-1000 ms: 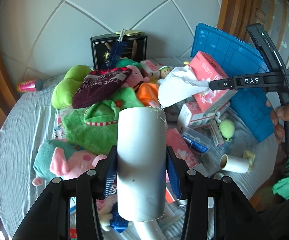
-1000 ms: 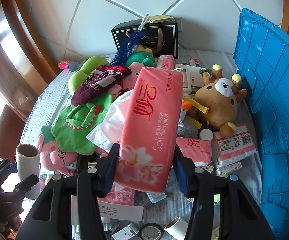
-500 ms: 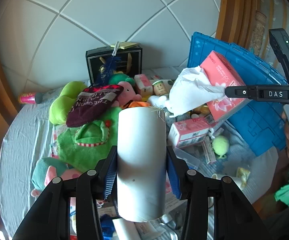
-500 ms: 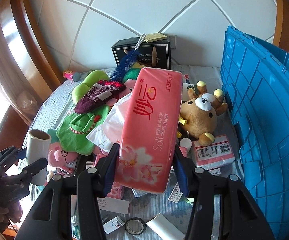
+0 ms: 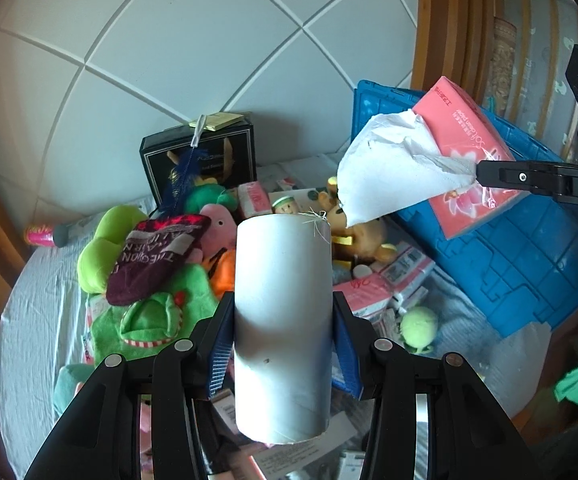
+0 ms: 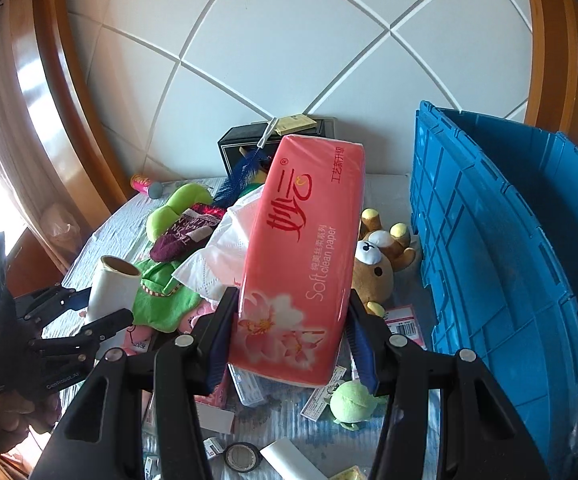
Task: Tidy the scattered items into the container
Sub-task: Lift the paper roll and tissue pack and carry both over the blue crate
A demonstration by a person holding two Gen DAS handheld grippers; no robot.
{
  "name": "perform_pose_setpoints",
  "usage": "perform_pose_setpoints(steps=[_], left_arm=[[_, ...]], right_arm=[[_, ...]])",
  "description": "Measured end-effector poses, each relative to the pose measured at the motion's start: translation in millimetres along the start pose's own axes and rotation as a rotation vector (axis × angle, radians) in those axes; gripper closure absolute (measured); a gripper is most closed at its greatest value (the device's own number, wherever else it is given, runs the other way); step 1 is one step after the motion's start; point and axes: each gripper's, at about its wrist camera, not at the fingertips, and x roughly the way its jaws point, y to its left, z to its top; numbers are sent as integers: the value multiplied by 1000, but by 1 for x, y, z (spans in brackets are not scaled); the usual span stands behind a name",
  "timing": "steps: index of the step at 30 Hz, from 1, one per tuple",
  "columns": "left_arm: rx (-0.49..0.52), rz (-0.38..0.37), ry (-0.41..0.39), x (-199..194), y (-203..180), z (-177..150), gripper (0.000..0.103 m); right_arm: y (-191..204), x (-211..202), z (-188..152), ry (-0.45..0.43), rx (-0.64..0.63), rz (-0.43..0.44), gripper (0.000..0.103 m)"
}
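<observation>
My left gripper (image 5: 283,332) is shut on an upright white paper roll (image 5: 283,320), held above the cluttered table; the same roll (image 6: 115,288) shows in the right wrist view at lower left. My right gripper (image 6: 289,332) is shut on a pink pack of soft tissue paper (image 6: 301,256), with a white tissue (image 6: 225,256) hanging from its left side. In the left wrist view that pack (image 5: 469,160) hangs in front of the blue crate (image 5: 529,256). The crate (image 6: 509,260) stands open at the right.
Plush toys lie across the table: a green frog (image 5: 149,312), a brown bear (image 6: 377,264), a small green ball toy (image 6: 351,398). A black box (image 5: 199,160) stands at the back wall. Small pink packets (image 5: 381,292), a tape ring (image 6: 241,456) and cards litter the grey cloth.
Both grippers have risen with their loads, so the table looks further below. The tissue pack has moved up and right toward the blue crate's rim.
</observation>
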Motion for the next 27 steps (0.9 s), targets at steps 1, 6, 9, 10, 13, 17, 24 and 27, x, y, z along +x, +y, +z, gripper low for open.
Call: perform_pose_setpoints(steps=[1,6,9,10,13,17,24,27], left_arm=[[3,-2,-3,1,-5,4,59],[29,-6,-16,6,-28,25,59],[45,-11,-29,5,-42,38,59],[49,-13,-30,6,-47,43,59],[62,-18,-44,5,-63,56,59],[83,-25,-63,4,-84,72,59],[120,-43,-96,3,-125,100,59],[139,-56,-106,3,-142,109,59]], right_arm=[[-5,-3,0,-5,4,-5,53],[-29,-21,1,-25,30,-17,53],[-44,-33,1,-40,46,-22,53],[-49,-37,2,-46,51,-25,53],[-63,-48,4,-61,63,-32,53],[-82,-64,7,-87,80,-41,53],[-120,-96,10,-141,105,-74,53],[-136,-110,10,-160,123,-92,53]])
